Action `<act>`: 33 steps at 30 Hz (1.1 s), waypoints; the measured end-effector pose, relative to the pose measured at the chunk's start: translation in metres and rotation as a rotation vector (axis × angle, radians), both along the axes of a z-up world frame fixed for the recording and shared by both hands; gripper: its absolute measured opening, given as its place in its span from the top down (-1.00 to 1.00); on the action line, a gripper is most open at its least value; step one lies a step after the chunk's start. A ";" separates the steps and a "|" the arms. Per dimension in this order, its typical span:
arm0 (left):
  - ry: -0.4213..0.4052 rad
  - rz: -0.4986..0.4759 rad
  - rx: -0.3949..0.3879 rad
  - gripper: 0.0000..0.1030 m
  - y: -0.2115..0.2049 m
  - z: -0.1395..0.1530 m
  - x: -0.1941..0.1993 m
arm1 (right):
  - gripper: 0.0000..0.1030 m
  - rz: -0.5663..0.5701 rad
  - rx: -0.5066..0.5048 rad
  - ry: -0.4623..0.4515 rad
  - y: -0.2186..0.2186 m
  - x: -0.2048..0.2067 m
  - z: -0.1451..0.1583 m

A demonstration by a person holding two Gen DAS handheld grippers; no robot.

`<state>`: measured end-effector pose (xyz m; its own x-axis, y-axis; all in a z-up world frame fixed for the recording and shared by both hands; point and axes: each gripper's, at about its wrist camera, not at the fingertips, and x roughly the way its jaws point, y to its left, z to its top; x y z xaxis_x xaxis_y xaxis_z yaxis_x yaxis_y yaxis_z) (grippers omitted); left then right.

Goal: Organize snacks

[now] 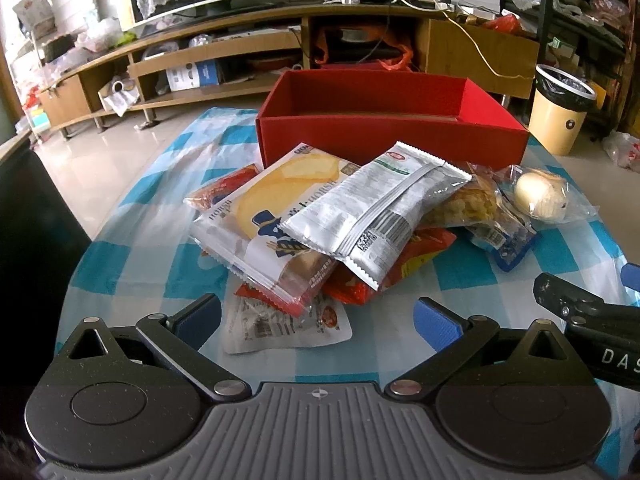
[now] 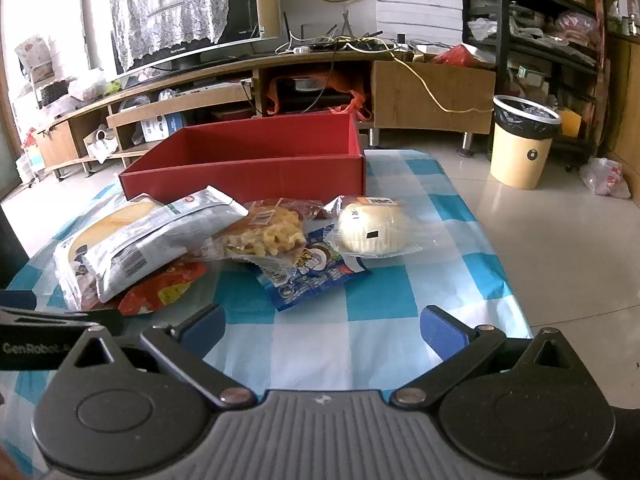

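Observation:
Several snack packets lie heaped on the blue-and-white checked tablecloth (image 1: 132, 216) in front of an empty red box (image 1: 392, 128) (image 2: 256, 168). A silver packet (image 1: 372, 208) (image 2: 160, 236) rests on top of a white packet showing a yellow cake (image 1: 264, 220). Red packets (image 1: 416, 264) lie underneath. A clear bag with a white bun (image 1: 540, 196) (image 2: 370, 226) sits at the right, beside a bag of yellow crisps (image 2: 272, 236) and a blue packet (image 2: 312, 276). My left gripper (image 1: 318, 320) is open, just short of a small white packet (image 1: 280, 324). My right gripper (image 2: 320, 328) is open over bare cloth.
The table edge falls off to tiled floor on the right (image 2: 560, 248). A cream waste bin (image 2: 524, 144) stands on the floor beyond. A long wooden TV cabinet (image 1: 208, 48) runs behind the table. The other gripper's body (image 1: 592, 320) shows at the left wrist view's right edge.

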<state>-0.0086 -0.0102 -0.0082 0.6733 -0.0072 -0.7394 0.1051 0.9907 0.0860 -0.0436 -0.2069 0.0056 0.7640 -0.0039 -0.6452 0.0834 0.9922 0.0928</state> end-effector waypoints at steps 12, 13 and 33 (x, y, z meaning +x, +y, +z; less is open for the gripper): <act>0.002 -0.004 0.004 -1.00 -0.001 -0.002 -0.001 | -0.95 0.009 0.001 0.002 0.002 -0.001 0.000; 0.002 -0.004 0.005 -1.00 -0.001 -0.003 -0.001 | -0.95 0.011 0.000 0.002 0.002 -0.001 0.000; 0.004 -0.005 0.013 -1.00 -0.002 -0.005 -0.002 | -0.95 0.011 0.013 0.021 0.002 0.001 -0.008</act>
<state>-0.0107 -0.0125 -0.0128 0.6704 -0.0014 -0.7420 0.1107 0.9890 0.0981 -0.0423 -0.2053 -0.0020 0.7502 0.0130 -0.6611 0.0748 0.9917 0.1045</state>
